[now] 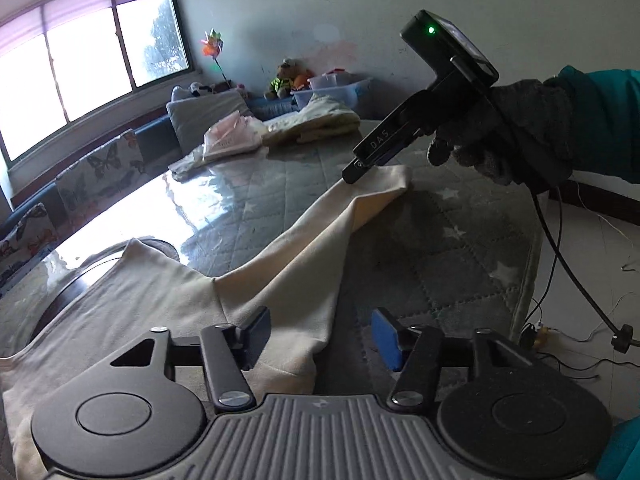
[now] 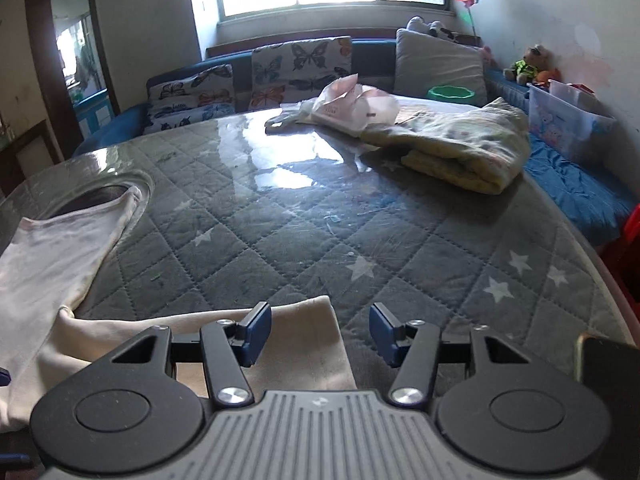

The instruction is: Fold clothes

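Observation:
A cream long-sleeved garment [image 1: 168,300] lies spread on the grey quilted star-pattern table cover [image 1: 440,248], one sleeve [image 1: 328,224] stretched toward the far right. My left gripper [image 1: 320,338] is open, low over the garment's side edge near the armpit. My right gripper [image 1: 352,174] shows in the left wrist view with its tips at the sleeve cuff. In the right wrist view my right gripper [image 2: 320,330] is open, its left finger over the cuff end [image 2: 296,340]. The garment's body [image 2: 60,256] lies at the left.
A folded pale yellow blanket [image 2: 460,148] and a pink-white plastic bag [image 2: 352,108] lie at the far side of the table. A sofa with butterfly cushions [image 2: 288,72] stands behind. A clear storage box [image 2: 568,120] is at right. Cables [image 1: 560,280] hang off the table's right edge.

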Motion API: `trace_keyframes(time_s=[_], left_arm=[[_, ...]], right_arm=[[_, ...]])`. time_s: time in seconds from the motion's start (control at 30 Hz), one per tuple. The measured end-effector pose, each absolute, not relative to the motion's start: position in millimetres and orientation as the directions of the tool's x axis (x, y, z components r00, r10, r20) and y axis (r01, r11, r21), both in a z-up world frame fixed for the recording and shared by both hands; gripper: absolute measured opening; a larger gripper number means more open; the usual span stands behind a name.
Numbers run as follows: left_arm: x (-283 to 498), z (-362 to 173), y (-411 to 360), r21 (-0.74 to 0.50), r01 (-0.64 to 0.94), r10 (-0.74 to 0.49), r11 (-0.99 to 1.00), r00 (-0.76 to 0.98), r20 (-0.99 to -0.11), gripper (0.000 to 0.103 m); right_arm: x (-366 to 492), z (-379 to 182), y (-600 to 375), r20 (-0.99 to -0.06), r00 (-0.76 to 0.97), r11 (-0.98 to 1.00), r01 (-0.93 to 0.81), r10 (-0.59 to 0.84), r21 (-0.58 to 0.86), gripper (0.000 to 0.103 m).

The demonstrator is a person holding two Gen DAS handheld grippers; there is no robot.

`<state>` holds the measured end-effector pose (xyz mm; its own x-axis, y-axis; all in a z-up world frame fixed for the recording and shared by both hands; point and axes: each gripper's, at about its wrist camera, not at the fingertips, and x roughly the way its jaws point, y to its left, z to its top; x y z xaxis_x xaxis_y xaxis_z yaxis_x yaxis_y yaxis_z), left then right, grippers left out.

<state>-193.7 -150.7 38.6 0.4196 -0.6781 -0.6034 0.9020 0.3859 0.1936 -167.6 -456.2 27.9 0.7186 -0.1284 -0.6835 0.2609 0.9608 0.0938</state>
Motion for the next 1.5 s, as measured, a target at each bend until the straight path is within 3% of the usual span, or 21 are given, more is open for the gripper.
trace_keyframes(time_s=[0.1,0.2,0.33,0.5,0.77,0.87,1.0,1.13,1.27,1.5], left_arm=[[-187,34,-156,0.197,0.901,-0.658,0.386,0.418,-0.626,0.051],[-182,32,-158,0.184,0.907,-0.66,0.378,0.404,-0.634,0.046],[-176,33,-160,0.121,0.927,-0.676,0.354,0.343,-0.652,0.022],[-169,35,-157,0.068,0.949,-0.695,0.308,0.273,-0.666,0.009],[-169,36,-151,0.013,0.971,-0.724,0.238,0.186,-0.664,0.007],[-171,41,-148,-0.005,0.972,-0.746,0.234,0.176,-0.642,0.008],[-165,50,-144,-0.032,0.96,-0.772,0.279,0.204,-0.602,0.009],[-154,50,-146,-0.059,0.943,-0.761,0.326,0.225,-0.609,0.01],[-161,42,-153,-0.007,0.961,-0.731,0.277,0.205,-0.65,0.02],[-166,33,-157,0.102,0.952,-0.689,0.288,0.28,-0.669,0.02]], right_arm=[[-165,26,-457,-0.685,0.718,0.965,0.248,-0.122,0.089,0.048],[-163,26,-457,-0.684,0.721,0.967,0.239,-0.114,0.091,0.033],[-161,28,-455,-0.681,0.723,0.973,0.219,-0.116,0.066,0.015],[-156,40,-449,-0.651,0.74,0.979,0.205,-0.168,-0.019,0.002],[-139,44,-446,-0.624,0.745,0.971,0.211,-0.236,-0.116,0.003],[-148,48,-443,-0.604,0.77,0.977,0.197,-0.205,-0.081,0.008],[-164,51,-431,-0.599,0.784,0.986,0.153,-0.165,-0.071,0.027],[-174,37,-426,-0.639,0.756,0.99,0.123,-0.142,-0.075,0.028],[-176,25,-433,-0.654,0.739,0.986,0.14,-0.162,-0.087,0.033],[-173,28,-439,-0.646,0.742,0.983,0.162,-0.179,-0.086,0.034]])
